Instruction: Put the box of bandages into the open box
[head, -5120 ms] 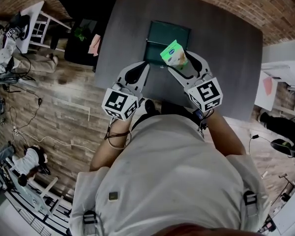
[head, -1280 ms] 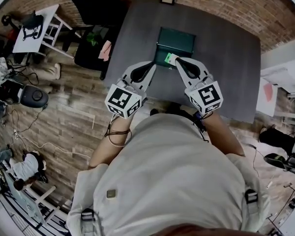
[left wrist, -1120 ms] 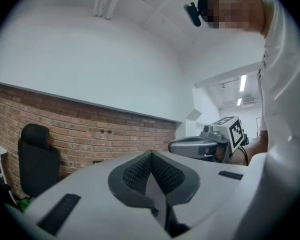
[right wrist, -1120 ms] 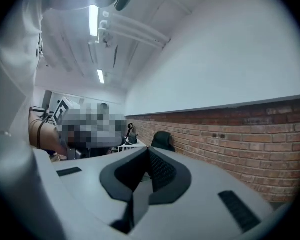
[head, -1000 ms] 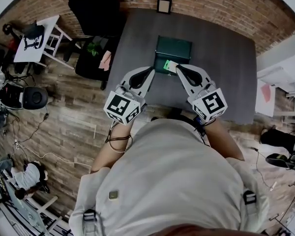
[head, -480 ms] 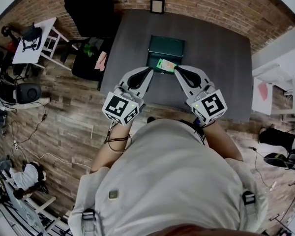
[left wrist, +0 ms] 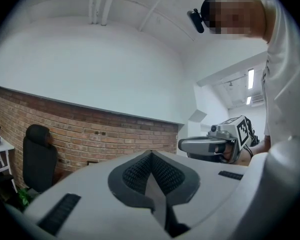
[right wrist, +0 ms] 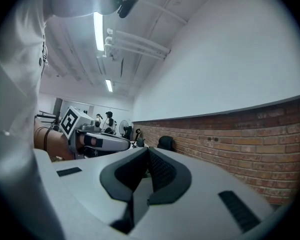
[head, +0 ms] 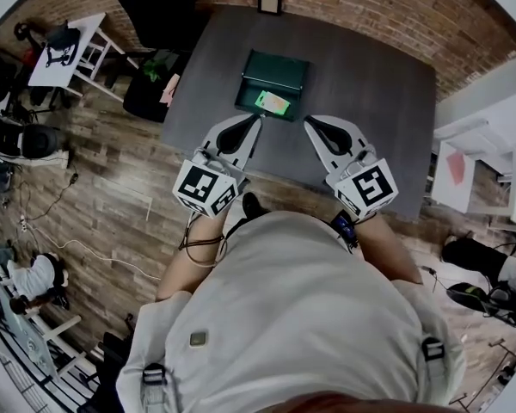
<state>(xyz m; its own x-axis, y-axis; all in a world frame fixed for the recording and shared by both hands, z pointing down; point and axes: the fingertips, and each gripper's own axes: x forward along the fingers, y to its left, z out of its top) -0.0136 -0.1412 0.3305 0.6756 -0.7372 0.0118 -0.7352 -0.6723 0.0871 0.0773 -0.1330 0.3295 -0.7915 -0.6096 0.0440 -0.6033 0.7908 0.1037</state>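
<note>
The green box of bandages (head: 272,102) lies flat inside the open dark green box (head: 273,65), near its front edge, on the dark grey table (head: 370,84). My left gripper (head: 254,120) is just short of the open box's front edge, shut and empty. My right gripper (head: 310,121) is to the right of the bandage box, apart from it, shut with nothing between its pads. In the left gripper view the left gripper (left wrist: 151,156) points up at a brick wall, with the right gripper (left wrist: 210,145) beside it. The right gripper view shows the right gripper (right wrist: 147,155) shut.
A small framed picture (head: 270,0) stands at the table's far edge. A black chair (head: 159,7) sits beyond the far left corner. A white side table (head: 64,46) is at the left, white furniture (head: 464,157) at the right. Wood floor surrounds the table.
The bandage box was at the right gripper's tip over the open box's front edge. Now it lies in the open box, and the right gripper has drawn back from it.
</note>
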